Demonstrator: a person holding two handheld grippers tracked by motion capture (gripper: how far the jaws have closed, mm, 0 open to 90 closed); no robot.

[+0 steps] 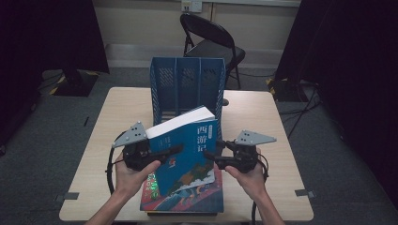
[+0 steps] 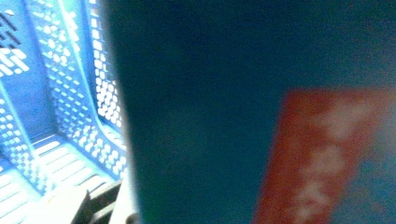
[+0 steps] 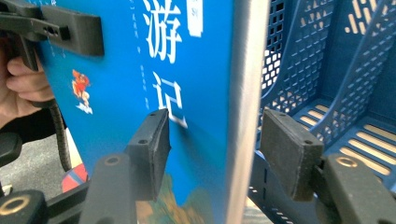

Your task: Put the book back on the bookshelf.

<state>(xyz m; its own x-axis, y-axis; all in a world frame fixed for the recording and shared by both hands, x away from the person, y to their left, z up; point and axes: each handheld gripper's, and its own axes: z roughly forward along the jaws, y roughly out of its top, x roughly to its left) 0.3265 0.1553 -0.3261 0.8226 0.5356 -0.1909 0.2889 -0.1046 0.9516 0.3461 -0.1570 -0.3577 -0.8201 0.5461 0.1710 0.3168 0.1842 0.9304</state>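
**Blue book held up in front of the file rack**

The blue book (image 1: pixel 187 145) is the thing I work on. It is lifted off the other books (image 1: pixel 187 199) that lie flat at the near edge of the table (image 1: pixel 263 112), and it stands tilted, with its cover turned to me and its white page edge on top. Its long axis runs from low at the near side up toward the blue file rack (image 1: pixel 187 86), which stands just behind it.

My left gripper (image 1: pixel 164 152) has the book at its left edge. In the right gripper view I see one of its black pads lying on the cover, so I judge that it holds the book. In the left gripper view the cover is too close and blurred to confirm this.

My right gripper (image 3: pixel 215 154) is at the right edge, where the spine is. Its jaws stand on both sides of the spine, one pad (image 3: pixel 154 149) almost on the cover, the other pad (image 3: pixel 289 158) apart from the back. It is half wide and does not press.

The rack slots open upward and lie straight beyond the book's far end. So I think the coming move is to bring the book upright and forward, spine first, with the left gripper carrying and the right one guiding.
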